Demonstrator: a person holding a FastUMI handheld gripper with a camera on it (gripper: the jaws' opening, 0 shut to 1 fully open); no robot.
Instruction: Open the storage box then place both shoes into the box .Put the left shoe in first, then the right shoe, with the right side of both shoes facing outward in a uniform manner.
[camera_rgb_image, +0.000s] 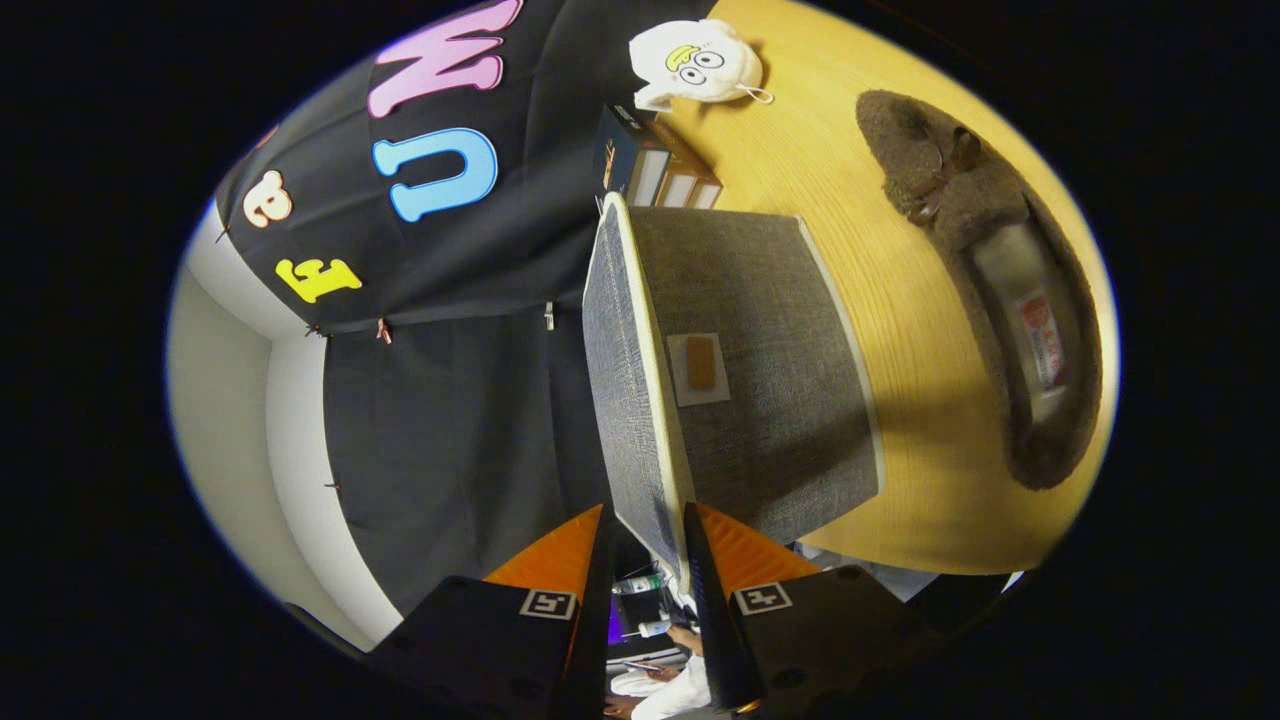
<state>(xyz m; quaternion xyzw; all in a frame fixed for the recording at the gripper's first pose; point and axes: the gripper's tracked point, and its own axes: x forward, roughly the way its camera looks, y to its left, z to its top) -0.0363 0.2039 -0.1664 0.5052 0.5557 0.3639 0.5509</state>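
With its fingers closing on, though perhaps not quite pinching, the near edge of the grey storage box's lid (745, 380), the tool (645, 545) is opening it; lifting comes next, one brown shoe (990, 280) waiting right on the surface (900, 300).

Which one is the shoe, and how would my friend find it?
Start at the wooden table, where the gripper has its fingers around the grey box lid's edge. Beyond the box lies the shoe. It is brown and fuzzy with a small bow, unlike the white plush toy.
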